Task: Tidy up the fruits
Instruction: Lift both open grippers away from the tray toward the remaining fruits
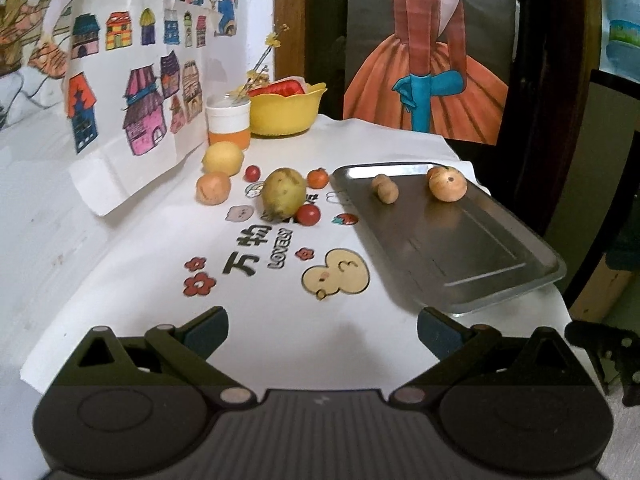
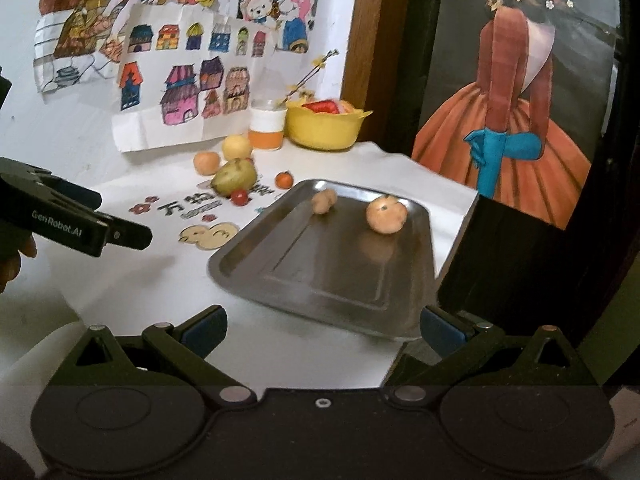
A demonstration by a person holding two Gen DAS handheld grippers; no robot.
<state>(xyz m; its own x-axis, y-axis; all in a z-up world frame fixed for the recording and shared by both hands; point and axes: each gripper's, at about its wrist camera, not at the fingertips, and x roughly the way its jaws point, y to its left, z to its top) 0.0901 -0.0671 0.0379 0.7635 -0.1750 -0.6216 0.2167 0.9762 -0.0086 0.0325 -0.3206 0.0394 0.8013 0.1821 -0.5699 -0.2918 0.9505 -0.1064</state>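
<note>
A steel tray lies on the white table and holds a pale orange fruit and a small brown lumpy fruit. To its left on the cloth lie a green-yellow pear, a yellow lemon, a peach-coloured fruit, a small orange fruit and red cherry tomatoes. My left gripper is open and empty, short of the fruits. My right gripper is open before the tray's near edge.
A yellow bowl with red packets and a white-orange jar holding twigs stand at the back by the wall. Drawings hang on the wall to the left. A dark wooden frame with a painted dress picture rises behind the tray.
</note>
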